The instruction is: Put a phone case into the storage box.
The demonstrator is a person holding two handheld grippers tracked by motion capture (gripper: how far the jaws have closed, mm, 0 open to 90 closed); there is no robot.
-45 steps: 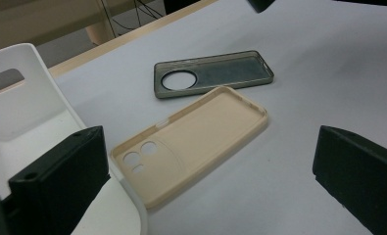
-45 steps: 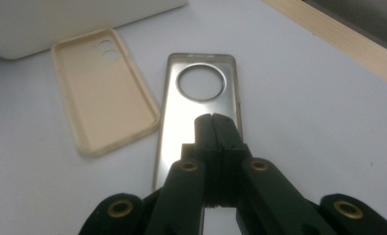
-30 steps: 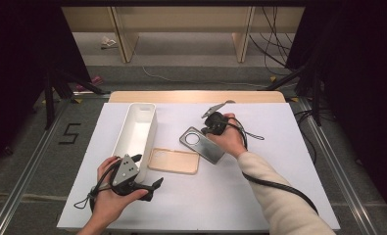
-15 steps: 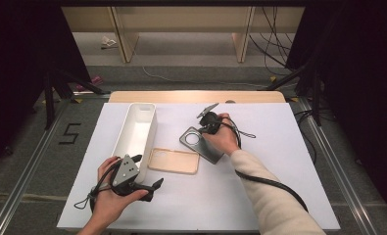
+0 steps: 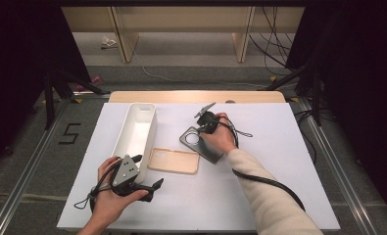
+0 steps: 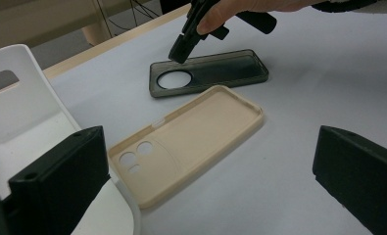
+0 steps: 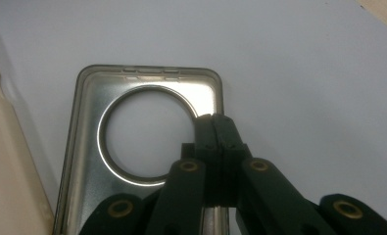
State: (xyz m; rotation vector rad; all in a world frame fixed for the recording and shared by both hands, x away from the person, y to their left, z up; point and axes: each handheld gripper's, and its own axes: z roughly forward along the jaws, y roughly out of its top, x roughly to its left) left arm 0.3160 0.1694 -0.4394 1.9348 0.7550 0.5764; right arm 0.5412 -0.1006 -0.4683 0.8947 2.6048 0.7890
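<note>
Figure. Two phone cases and a tray on a white table, past-tense record, ordered from the near edge outward.

Nearest the person, the left gripper [image 5: 149,188] rested low on the table [image 5: 279,196] beside the near end of the white tray [image 5: 137,128], its jaws spread wide with nothing between them, as its own view showed; its position matched the two earlier frames.

Just beyond it lay the beige phone case [image 5: 174,160], hollow side up, flat and untouched, its long edge close to the tray's near corner.

Next came the smoky grey phone case [image 5: 201,144], also hollow side up, its round camera opening [image 7: 144,134] toward the far-left end. The right gripper [image 5: 202,131] stood over that end with its jaws pressed together. In the right gripper view the closed tips sat at the rim of the round opening, on the side wall nearest the bare table; whether a thin edge of the case was pinched between them could not be told.

Compared with a second earlier, the right hand [image 5: 220,139] had shifted slightly left and away from the person, bringing the tips closer to the camera end. The grey case had not visibly moved.

Judgement: the work on the grey case was at the engaging stage, with lifting not begun, and the tray stood ready and apart from it.
</note>
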